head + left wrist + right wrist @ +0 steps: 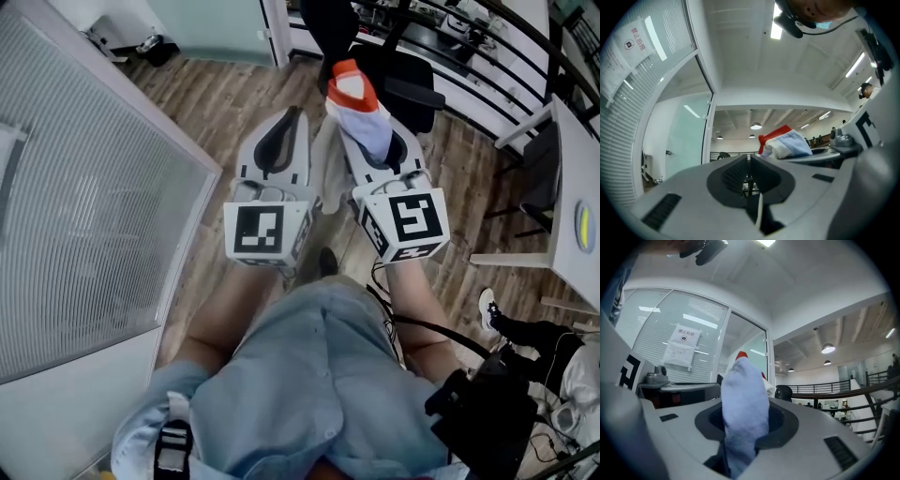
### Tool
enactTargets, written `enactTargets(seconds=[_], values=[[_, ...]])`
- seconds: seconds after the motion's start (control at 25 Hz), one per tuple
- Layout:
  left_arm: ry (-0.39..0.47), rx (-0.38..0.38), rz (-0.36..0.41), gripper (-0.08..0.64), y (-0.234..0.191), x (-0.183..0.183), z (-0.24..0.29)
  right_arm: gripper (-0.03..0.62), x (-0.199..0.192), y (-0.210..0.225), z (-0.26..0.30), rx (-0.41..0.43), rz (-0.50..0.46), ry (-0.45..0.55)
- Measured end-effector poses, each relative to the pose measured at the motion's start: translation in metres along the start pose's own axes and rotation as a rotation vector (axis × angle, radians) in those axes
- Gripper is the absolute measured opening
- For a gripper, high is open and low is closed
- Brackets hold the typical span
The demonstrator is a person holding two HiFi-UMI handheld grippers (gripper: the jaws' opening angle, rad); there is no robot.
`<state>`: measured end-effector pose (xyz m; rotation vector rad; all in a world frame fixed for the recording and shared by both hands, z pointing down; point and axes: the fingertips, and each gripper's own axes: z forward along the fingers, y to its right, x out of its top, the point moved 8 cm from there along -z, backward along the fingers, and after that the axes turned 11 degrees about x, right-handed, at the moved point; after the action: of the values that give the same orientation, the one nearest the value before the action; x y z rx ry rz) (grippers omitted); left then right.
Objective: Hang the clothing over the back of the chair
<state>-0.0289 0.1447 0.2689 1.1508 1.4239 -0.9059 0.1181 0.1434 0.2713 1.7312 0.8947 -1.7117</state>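
A light blue and white piece of clothing point(364, 117) with a red-orange end sticks up out of my right gripper point(371, 131), whose jaws are shut on it. In the right gripper view the clothing point(743, 404) fills the jaw gap and hides the tips. My left gripper point(292, 120) is level beside it, jaws shut, with a thin white cloth edge point(759, 211) pinched low between them. Pale cloth point(325, 173) hangs between the two grippers. The black office chair point(405, 82) stands just beyond the grippers on the wooden floor, its back towards me.
A glass partition with blinds point(84, 197) runs along the left. A white desk point(574, 216) and a dark chair stand at the right, a black railing point(511, 42) behind. A black bag point(487, 412) and someone's white shoe point(487, 306) are at lower right.
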Motion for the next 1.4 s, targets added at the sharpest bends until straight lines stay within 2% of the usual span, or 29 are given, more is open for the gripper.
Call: enactTargets(seconds=[0.32, 0.56, 0.84, 1.2, 1.4], values=[[0.040, 0.063, 0.034, 0.026, -0.007, 0.002, 0.074, 0.135, 0.005, 0.058, 0.060, 0.080, -0.029, 0.028], [0.015, 0.092, 0.035, 0.026, -0.023, -0.016, 0.110, 0.135, -0.007, 0.084, 0.103, 0.111, -0.014, 0.013], [-0.004, 0.129, -0.021, 0.026, -0.060, -0.037, 0.159, 0.135, -0.022, 0.101, 0.165, 0.136, -0.008, -0.019], [0.007, 0.092, -0.006, 0.026, -0.128, -0.064, 0.256, 0.135, -0.030, 0.134, 0.270, 0.117, -0.016, -0.033], [0.005, 0.074, -0.046, 0.026, -0.172, -0.063, 0.316, 0.135, -0.017, 0.154, 0.339, 0.092, -0.033, -0.025]])
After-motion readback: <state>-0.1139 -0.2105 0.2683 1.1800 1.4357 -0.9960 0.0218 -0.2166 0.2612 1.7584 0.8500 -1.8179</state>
